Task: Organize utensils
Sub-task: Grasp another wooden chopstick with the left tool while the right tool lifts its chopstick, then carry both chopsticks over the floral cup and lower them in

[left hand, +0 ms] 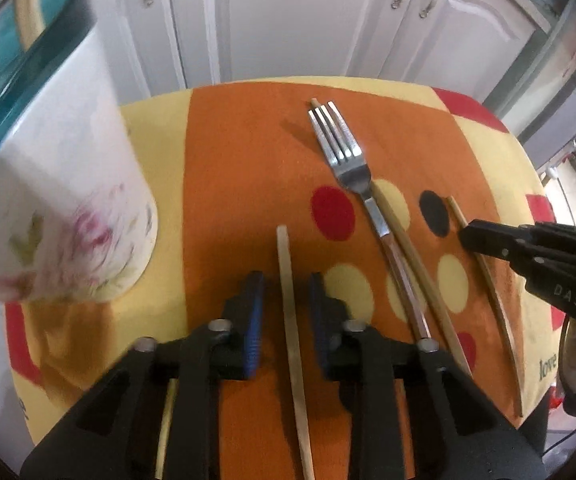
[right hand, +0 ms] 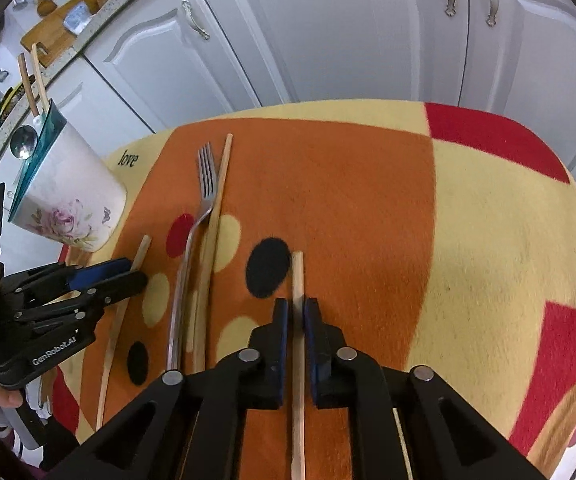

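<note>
Pinching the right chopstick (right hand: 298,276) tight in the right tongs (right hand: 297,304), low over the spotted cloth (right hand: 488,220); straddling the left chopstick (left hand: 288,320) with the left tongs (left hand: 286,280), pads a little apart and not pressing it. Between those two, a fork (right hand: 206,176) and a third chopstick (right hand: 220,200) lying alongside each other on the cloth. Farther left at the cloth's edge, a flowered cup (right hand: 68,200) with two sticks (right hand: 34,80) standing in it, white cupboard doors (right hand: 328,40) behind.

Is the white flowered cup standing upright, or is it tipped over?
Upright. The flowered cup stands on its base on the blanket, its teal rim on top, with two chopsticks sticking up out of it.
</note>
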Tool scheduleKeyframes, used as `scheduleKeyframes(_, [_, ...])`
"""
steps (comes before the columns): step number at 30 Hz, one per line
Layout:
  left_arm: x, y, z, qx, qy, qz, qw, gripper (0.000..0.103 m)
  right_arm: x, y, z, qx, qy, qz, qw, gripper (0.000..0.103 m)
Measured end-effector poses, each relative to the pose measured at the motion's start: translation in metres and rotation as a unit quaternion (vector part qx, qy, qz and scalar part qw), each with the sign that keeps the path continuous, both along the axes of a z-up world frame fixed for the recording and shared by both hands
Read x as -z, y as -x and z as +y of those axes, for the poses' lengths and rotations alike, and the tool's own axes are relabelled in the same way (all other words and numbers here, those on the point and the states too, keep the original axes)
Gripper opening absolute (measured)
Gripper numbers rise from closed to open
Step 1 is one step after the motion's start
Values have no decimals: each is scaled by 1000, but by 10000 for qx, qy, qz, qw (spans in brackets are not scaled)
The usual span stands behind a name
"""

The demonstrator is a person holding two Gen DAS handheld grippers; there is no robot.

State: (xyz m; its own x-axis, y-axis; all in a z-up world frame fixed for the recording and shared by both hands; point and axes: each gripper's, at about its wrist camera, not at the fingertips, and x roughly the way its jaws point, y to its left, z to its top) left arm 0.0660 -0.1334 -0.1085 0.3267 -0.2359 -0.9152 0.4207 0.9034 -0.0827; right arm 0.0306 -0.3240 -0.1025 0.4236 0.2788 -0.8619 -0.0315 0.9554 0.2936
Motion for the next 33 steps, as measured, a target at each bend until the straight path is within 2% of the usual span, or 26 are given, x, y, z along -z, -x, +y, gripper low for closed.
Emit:
scheduleKeyframes(2, [-1, 1, 2, 7, 74, 35, 10000, 5, -6, 5, -3, 25, -141, -78, 9999, 5])
scheduleKeyframes(4, [-9, 2, 9, 1, 320, 118, 9994, 5, -19, 14, -4, 4, -262, -239, 9994, 5])
scheduleKeyframes(14, [-78, 33, 48, -21, 950, -444, 9945, 4, -95, 58, 1, -154, -646, -1123, 9915, 5])
scheduleKeyframes(21, [-125, 59, 71, -5, 1244, -891, 9882, 4, -142, 79, 18, -436, -547, -1625, 9842, 5])
scheduleKeyframes(33, [-183, 87, 108, -59, 1479, -1507, 9774, 4, -190, 78, 56, -809, -460, -2145, 9723, 5])
